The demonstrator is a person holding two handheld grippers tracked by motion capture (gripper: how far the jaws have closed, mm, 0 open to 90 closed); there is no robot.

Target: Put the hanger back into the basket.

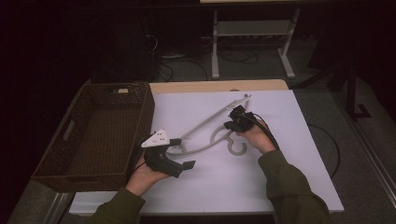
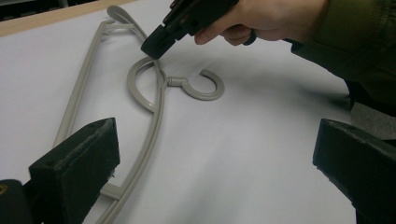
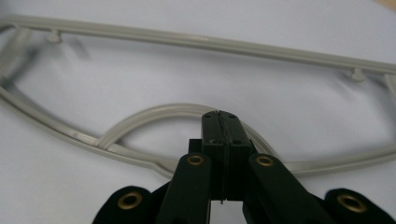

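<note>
White sheeting covers the desk (image 1: 280,186), where I see the grey plastic hanger (image 1: 205,123) lying flat beside the wicker basket (image 1: 93,135). My right tool (image 3: 219,116) is clamped shut at its loop (grip uncertain); my left tool (image 2: 210,154) gapes near 1 end. Next: lift together toward the basket, I judge.

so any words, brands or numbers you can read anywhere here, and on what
None: no readable text shows in any view.
The grey hanger is plain, with no mark.
The wicker basket has a small pale tag at its far rim, too small and blurred to read.
The left gripper, its grey plate and the right gripper bear no lettering that can be made out.
The white sheet on the table is blank.
</note>
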